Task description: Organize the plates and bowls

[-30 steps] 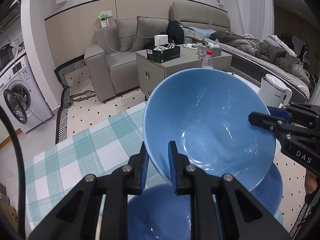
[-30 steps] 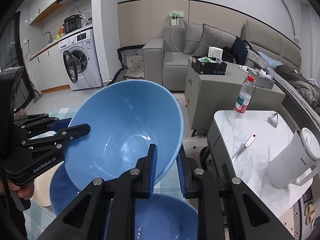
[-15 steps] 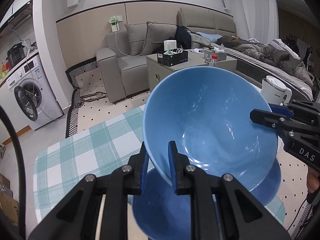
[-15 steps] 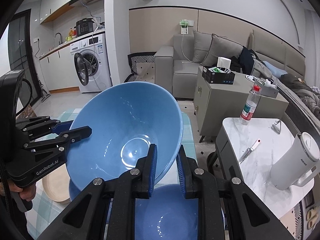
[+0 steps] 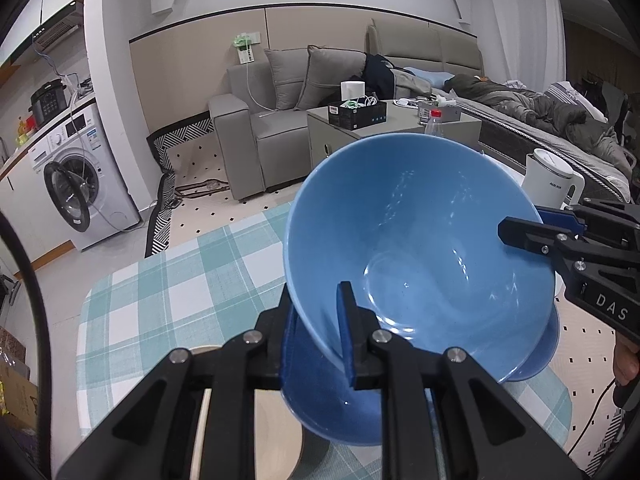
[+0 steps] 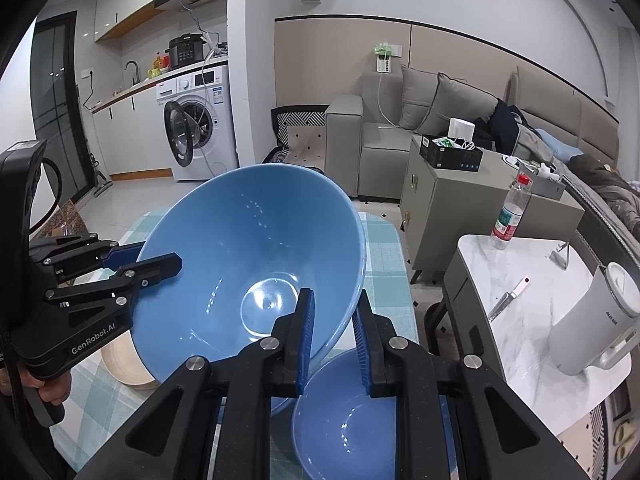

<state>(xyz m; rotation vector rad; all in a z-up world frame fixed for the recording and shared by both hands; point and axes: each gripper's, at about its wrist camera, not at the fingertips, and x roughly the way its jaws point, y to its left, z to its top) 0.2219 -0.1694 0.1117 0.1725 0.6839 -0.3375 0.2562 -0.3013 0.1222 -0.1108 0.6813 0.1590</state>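
Observation:
Both grippers hold one large blue bowl [image 5: 416, 240] in the air above the checked table. My left gripper [image 5: 320, 332] is shut on its near rim. My right gripper [image 6: 334, 336] is shut on the opposite rim; the bowl also shows in the right wrist view [image 6: 248, 264]. The right gripper appears at the right in the left wrist view [image 5: 524, 228], the left gripper at the left in the right wrist view [image 6: 148, 258]. A smaller blue bowl [image 6: 344, 416] sits on the table below, also seen in the left wrist view [image 5: 336, 408]. A beige plate [image 6: 124, 362] lies at the left.
The table has a green-and-white checked cloth [image 5: 168, 292]. A white marble side table [image 6: 528, 320] at the right carries a white kettle [image 6: 600, 320], a water bottle [image 6: 512, 216] and a knife. A grey cabinet [image 6: 452, 192], a sofa and a washing machine [image 6: 196, 128] stand beyond.
Both grippers have lifted the large blue bowl higher and drawn it back, still gripped at both rims. The bowl and plate below now sit further beneath it.

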